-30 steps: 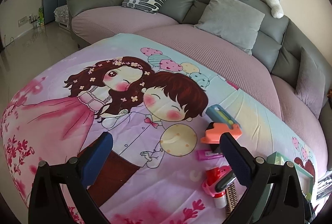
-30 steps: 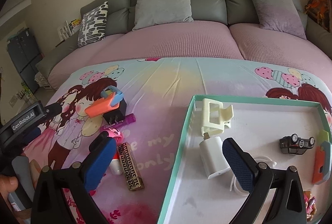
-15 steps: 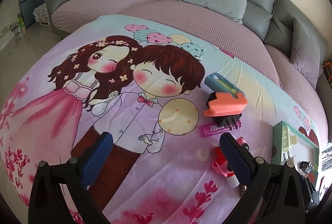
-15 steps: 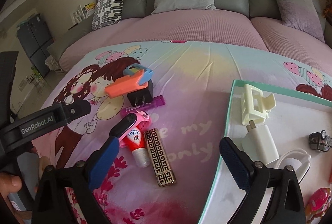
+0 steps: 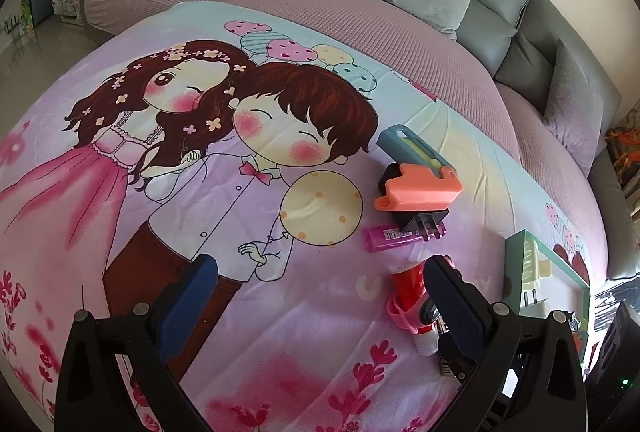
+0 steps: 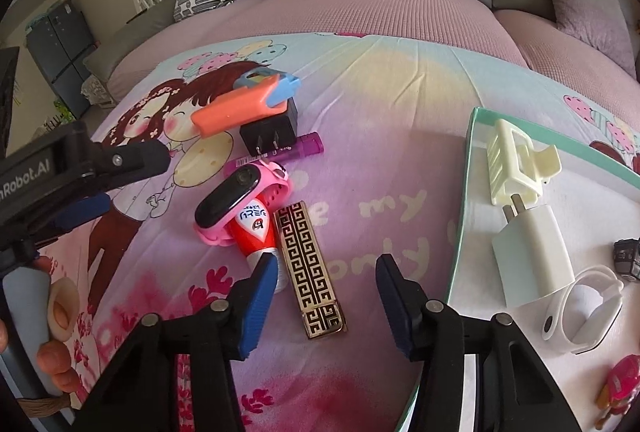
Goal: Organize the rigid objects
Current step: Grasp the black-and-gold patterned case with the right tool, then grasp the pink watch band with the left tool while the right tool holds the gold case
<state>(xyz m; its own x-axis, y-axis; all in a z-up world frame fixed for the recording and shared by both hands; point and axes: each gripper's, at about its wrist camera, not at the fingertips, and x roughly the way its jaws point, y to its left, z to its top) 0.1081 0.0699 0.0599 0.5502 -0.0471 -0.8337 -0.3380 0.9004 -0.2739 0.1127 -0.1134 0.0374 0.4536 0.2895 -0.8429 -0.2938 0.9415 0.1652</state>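
A gold-and-black patterned case [image 6: 310, 268] lies on the cartoon-print cloth. My right gripper [image 6: 326, 260] hangs over it, jaws closing, the case between the blue pads without touching them. Beside the case lie a red tube [image 6: 252, 228] and a pink watch [image 6: 240, 199]. Further back are a black plug [image 6: 272, 131], an orange knife [image 6: 236, 111], a blue knife [image 6: 264, 79] and a purple tube [image 6: 296, 147]. My left gripper [image 5: 320, 268] stands open over bare cloth, just left of the red tube [image 5: 408, 284].
A green-rimmed tray [image 6: 464, 191] at the right holds a cream hair claw [image 6: 516, 163], a white charger [image 6: 532, 256], a white strap [image 6: 584, 308] and a toy car [image 6: 628, 256]. A sofa [image 6: 360, 11] with cushions runs behind. A hand [image 6: 52, 352] grips the left tool.
My right gripper has moved left from over the tray to over the patterned case, and its jaws have narrowed. The left gripper has tipped downward and stays open.
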